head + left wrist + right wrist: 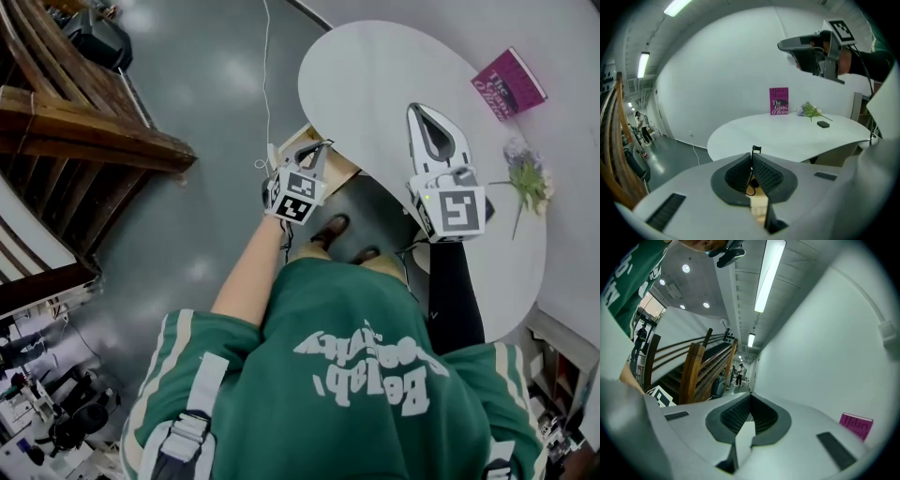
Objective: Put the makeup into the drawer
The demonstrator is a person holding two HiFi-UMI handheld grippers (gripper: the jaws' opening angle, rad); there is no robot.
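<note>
The left gripper (322, 148) (752, 161) points downward past the near edge of the white table (375, 84). Its jaws are closed to a bare slit and pinch a thin black makeup piece (755, 149). A small square head of it pokes out above the tips and a loop of it shows lower down, between the ribbed pads. I cannot tell exactly what sort of piece it is. Just under and ahead of those tips is the open wooden drawer (339, 169), tucked beneath the table's rim, and the piece is not in it yet.

The right gripper (419, 107) (750, 401) is held level above the tabletop, off to the right of the left one and higher. Its jaws are pressed together with nothing between them. Beyond its tips is bare table. The pink book (509, 82) (857, 425) stands further out and to its right, against the wall.

Close beside the right gripper, on its right, lies a small bunch of flowers (528, 176) (809, 110). A small flat black object (823, 124) lies on the table near the flowers. To the left of the left gripper, well apart across the grey floor, a wooden staircase (75, 122) climbs. The person's shoes (330, 228) are on the floor just behind and below that gripper.
</note>
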